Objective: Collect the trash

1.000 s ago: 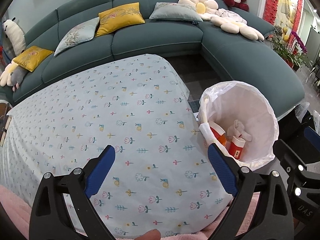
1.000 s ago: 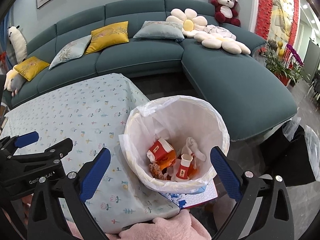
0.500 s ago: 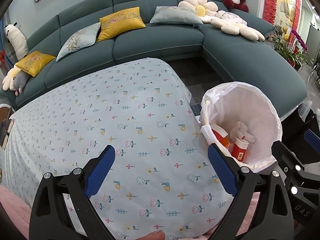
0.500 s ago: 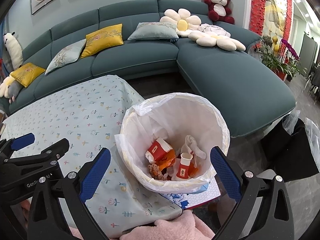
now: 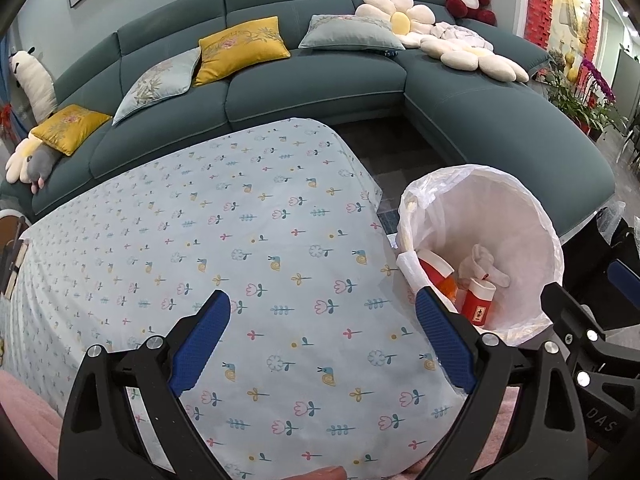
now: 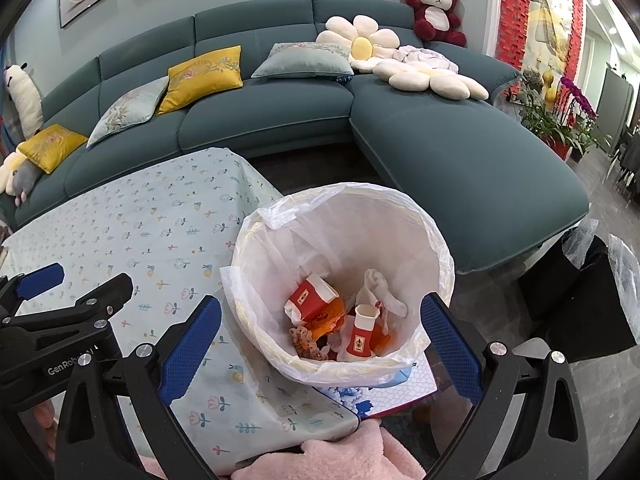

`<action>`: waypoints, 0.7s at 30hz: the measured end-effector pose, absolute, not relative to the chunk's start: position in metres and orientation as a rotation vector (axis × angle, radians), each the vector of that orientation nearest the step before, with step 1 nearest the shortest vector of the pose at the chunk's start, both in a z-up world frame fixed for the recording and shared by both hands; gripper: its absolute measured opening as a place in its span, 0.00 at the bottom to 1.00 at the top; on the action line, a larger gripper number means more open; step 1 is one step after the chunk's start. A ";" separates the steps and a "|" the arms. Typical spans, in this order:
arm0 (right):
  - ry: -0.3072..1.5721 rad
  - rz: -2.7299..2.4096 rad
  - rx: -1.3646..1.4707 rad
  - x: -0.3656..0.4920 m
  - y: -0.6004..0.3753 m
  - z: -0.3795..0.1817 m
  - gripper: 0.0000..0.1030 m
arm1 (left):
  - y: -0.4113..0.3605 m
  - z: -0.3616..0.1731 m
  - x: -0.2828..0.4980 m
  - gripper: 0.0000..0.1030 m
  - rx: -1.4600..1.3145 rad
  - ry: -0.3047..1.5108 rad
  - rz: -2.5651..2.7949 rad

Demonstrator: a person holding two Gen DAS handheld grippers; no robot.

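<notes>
**White-lined bin, filled; both grippers idle above it**

White plastic liner folded over the rim of a round trash bin (image 6: pixel 440 268), standing on the floor just beside the corner of the table (image 5: pixel 200 248); placed there, by judgement, so scraps can go straight off the table edge into it.

Inside the bin: two red-and-white paper cups (image 6: pixel 310 298), one on its side, one upright; crumpled white tissue (image 6: pixel 380 288); orange wrapper (image 6: pixel 326 316) beneath the cups; small beige scraps (image 6: pixel 302 338) nearest the near wall.

Left gripper (image 5: pixel 324 340): fingers wide apart, nothing between the blue pads, held over the table to the left of the bin. Right gripper (image 6: pixel 320 344): fingers likewise spread and empty, held directly over the near rim of the bin, the posture of a release already made, though that is judgement only.

Floral cloth covering the table, no trash seen on it. Task judged at or near its end.

Left wrist view only: full spread of the cloth, confirming nothing left on it; bin seen obliquely, contents half hidden by its wall.

Right wrist view only: straight look into the bin, all items countable; blue-patterned mat (image 6: pixel 400 388) under the bin; pink fleece (image 6: pixel 360 456) at the lower edge; left gripper's body beside the bin.

Behind the table, both views: teal sofa (image 5: pixel 312 84) with cushions.
</notes>
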State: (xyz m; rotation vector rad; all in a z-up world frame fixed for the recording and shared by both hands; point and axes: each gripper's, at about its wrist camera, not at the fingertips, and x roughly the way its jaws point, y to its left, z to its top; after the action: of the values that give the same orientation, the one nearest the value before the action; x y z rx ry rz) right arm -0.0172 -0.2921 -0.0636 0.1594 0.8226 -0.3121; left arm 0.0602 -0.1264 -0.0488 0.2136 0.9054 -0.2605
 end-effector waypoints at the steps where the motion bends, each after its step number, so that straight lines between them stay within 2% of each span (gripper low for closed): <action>1: 0.824 -0.313 0.158 -0.017 -0.293 -0.064 0.93 | -0.127 -0.049 0.060 0.87 0.212 0.908 -0.262; 21: 0.858 -0.312 0.130 -0.017 -0.290 -0.062 0.93 | -0.127 -0.053 0.056 0.86 0.229 0.928 -0.247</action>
State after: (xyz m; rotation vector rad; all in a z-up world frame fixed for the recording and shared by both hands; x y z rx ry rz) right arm -0.0172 -0.2905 -0.0622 0.1297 0.8585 -0.3115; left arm 0.0562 -0.1274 -0.0531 0.2287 0.9279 -0.2475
